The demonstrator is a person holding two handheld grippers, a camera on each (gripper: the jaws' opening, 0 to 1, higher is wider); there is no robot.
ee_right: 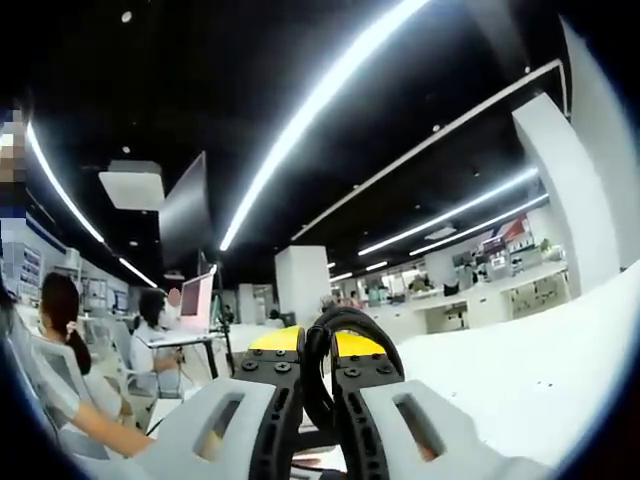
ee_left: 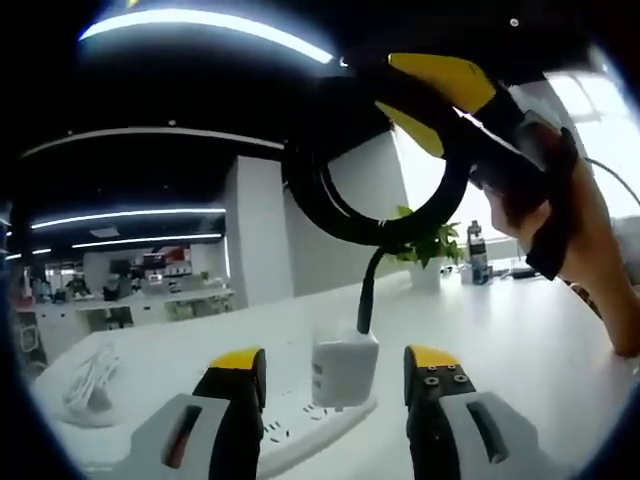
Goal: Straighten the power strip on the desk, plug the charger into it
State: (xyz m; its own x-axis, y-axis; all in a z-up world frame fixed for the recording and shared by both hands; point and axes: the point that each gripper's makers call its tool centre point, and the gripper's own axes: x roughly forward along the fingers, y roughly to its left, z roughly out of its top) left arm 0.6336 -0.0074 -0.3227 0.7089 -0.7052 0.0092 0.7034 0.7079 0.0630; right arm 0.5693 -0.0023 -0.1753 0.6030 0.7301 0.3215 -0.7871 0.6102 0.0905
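Note:
A white charger (ee_left: 343, 368) stands upright on the white power strip (ee_left: 300, 425), which lies on the white desk (ee_left: 520, 350). I cannot tell whether its prongs are seated. My left gripper (ee_left: 335, 362) is open, with a jaw on each side of the charger and a gap to each. The charger's black cable (ee_left: 366, 290) rises into a coil (ee_left: 340, 200). My right gripper (ee_left: 430, 105), held by a person's hand (ee_left: 580, 230), is shut on that coil at the upper right. In the right gripper view the black cable loop (ee_right: 322, 350) sits pinched in the right gripper (ee_right: 320, 368).
A bundle of white cable (ee_left: 88, 385) lies on the desk at the left. A potted plant (ee_left: 432, 250) and a bottle (ee_left: 478, 250) stand far back on the desk. Seated people (ee_right: 60, 340) and a monitor (ee_right: 196, 298) are at another desk on the left.

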